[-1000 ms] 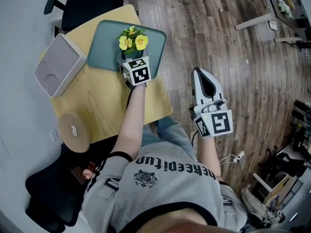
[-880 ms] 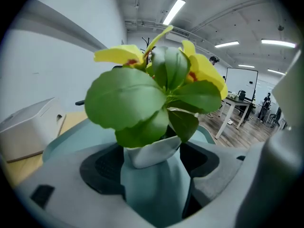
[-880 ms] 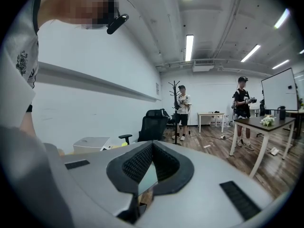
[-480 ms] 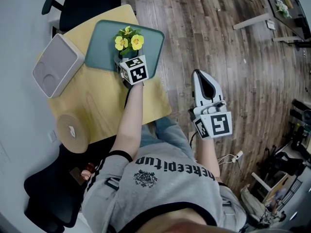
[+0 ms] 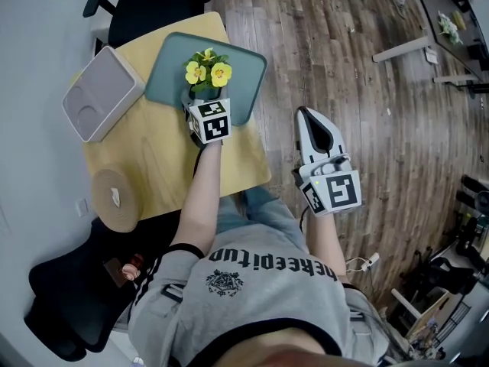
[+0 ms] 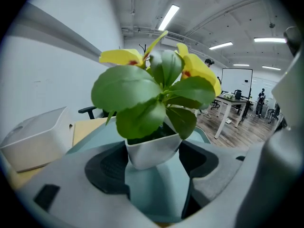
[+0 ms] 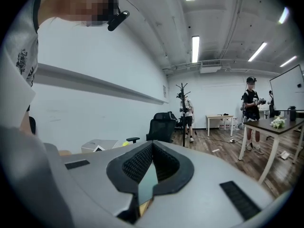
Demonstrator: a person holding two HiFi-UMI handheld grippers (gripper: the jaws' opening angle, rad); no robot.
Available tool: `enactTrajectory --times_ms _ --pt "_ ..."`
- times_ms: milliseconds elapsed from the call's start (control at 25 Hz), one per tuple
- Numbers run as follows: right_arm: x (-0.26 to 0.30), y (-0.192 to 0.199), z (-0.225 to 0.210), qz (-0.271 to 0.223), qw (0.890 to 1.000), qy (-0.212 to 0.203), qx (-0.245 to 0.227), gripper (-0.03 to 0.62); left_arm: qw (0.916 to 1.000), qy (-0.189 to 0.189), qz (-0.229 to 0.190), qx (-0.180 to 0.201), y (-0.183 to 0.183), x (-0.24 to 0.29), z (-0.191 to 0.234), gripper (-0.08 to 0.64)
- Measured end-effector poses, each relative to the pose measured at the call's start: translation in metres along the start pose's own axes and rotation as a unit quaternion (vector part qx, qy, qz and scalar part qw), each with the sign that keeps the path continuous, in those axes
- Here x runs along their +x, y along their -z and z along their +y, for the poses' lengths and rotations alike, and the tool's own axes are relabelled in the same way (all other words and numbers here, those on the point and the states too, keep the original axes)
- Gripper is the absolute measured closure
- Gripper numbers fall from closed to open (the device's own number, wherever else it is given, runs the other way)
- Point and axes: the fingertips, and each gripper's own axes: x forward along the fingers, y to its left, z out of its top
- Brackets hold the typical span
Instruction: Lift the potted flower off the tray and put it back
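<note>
The left gripper (image 5: pixel 197 104) is clasped round the white pot of the potted flower (image 5: pixel 206 73), which stands on the tray (image 5: pixel 244 71) by its near edge. The pot tapers downward, so I'd worry about it slipping or tilting if the lift goes up crooked. The tray seems to jut past the table's (image 5: pixel 153 167) right edge, so a knock there could tip it. The right gripper (image 5: pixel 308 121) hangs closed and empty over the floor.

Grey sweatshirt (image 5: pixel 260 300), black print; blue jeans (image 5: pixel 250 205). Left hand-held gripper (image 6: pixel 154 156), right hand-held gripper (image 7: pixel 151 163): grey, black-white marker cubes (image 5: pixel 210 121).
</note>
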Motion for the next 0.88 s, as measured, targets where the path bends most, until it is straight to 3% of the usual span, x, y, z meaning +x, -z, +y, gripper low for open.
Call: enactTrajectory --times_ms 200,880 --pt "0.006 -0.005 0.01 -0.009 1.0 -0.025 -0.004 0.589 0.9998 0.012 -0.003 0.013 -0.007 -0.026 0.0 0.221" --pt "0.008 -0.028 0.043 -0.042 0.995 -0.088 -0.011 0.589 0.9987 0.027 -0.043 -0.005 -0.056 -0.142 0.013 0.221"
